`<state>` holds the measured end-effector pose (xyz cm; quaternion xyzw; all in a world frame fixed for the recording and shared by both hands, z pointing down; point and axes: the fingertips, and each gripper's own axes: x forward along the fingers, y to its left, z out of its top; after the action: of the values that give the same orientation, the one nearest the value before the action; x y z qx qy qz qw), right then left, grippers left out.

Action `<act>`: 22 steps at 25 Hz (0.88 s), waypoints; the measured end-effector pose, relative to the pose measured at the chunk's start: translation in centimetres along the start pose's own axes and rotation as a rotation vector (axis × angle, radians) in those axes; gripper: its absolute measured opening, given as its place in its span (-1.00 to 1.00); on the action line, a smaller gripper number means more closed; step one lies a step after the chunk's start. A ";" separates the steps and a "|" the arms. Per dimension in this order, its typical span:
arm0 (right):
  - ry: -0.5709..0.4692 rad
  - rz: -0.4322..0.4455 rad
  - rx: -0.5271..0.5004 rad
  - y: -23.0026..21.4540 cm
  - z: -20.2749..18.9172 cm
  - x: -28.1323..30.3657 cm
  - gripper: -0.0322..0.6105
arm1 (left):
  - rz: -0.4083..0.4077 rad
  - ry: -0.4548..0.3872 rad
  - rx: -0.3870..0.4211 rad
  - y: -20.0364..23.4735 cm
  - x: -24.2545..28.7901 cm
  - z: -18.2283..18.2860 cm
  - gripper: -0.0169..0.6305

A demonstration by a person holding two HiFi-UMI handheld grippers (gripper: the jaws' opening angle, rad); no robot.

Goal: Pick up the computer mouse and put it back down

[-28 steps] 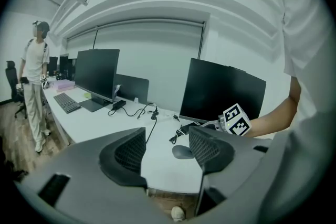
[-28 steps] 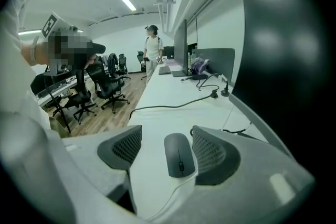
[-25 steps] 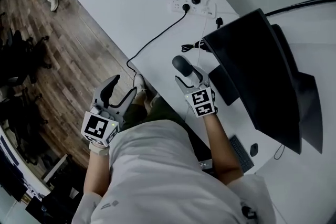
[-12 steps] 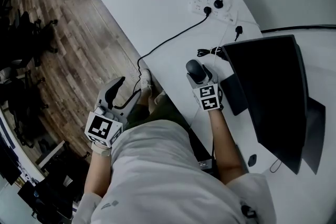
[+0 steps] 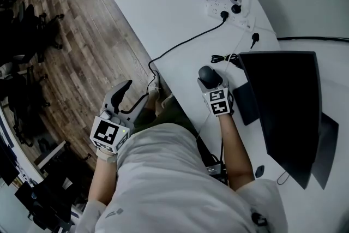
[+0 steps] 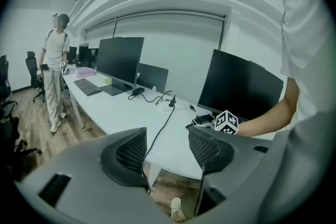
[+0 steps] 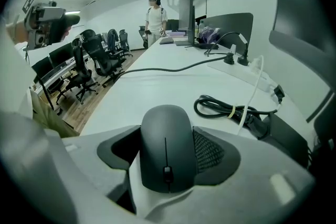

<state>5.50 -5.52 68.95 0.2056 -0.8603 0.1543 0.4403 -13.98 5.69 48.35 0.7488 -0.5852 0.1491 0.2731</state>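
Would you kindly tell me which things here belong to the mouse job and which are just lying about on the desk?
In the job:
computer mouse
right gripper, shut on the mouse
desk

Lying about:
power strip
coiled cable
monitor
keyboard
left gripper, open and empty

We record: computer mouse [image 7: 167,165], smooth matt dark-grey plastic. Right tongs [image 7: 165,152], matt light-grey plastic; pads [image 7: 210,150] black with a fine mesh texture. Left tongs [image 6: 168,150], same matt grey shell and meshed black pads. Counter [image 7: 152,86], smooth white, faint sheen. Floor [image 5: 92,35], brown wood planks, grain showing. Coiled cable [image 7: 226,109], black, slightly glossy sheath.
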 end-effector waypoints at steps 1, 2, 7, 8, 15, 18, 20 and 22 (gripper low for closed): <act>0.001 0.001 -0.002 0.0 0.0 0.0 0.01 | 0.002 0.000 -0.003 0.1 0.0 0.1 -0.20; 0.005 0.002 -0.005 -0.1 0.0 0.1 0.01 | 0.003 0.000 -0.006 0.2 0.1 0.1 -0.20; 0.030 0.005 -0.015 0.2 0.0 -0.2 0.00 | -0.002 -0.010 -0.012 0.4 0.0 0.2 -0.20; 0.032 0.003 -0.014 0.2 0.0 -0.2 0.00 | -0.006 -0.010 -0.011 0.4 0.1 0.3 -0.20; 0.001 -0.011 0.017 0.5 1.2 -1.5 0.00 | -0.044 -0.021 0.008 0.1 0.6 0.6 -0.20; -0.031 -0.025 0.036 0.3 2.0 -2.6 0.00 | -0.065 -0.036 0.028 -0.3 0.9 1.3 -0.20; -0.053 -0.036 0.053 0.2 2.4 -3.5 0.00 | -0.082 -0.047 0.038 -0.5 1.0 1.9 -0.20; -0.079 -0.044 0.072 0.2 3.0 -4.7 0.00 | -0.099 -0.057 0.048 -0.8 1.0 2.5 -0.20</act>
<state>5.82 -5.67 63.39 0.2460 -0.8662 0.1671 0.4016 -13.16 3.58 46.74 0.7872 -0.5511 0.1282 0.2454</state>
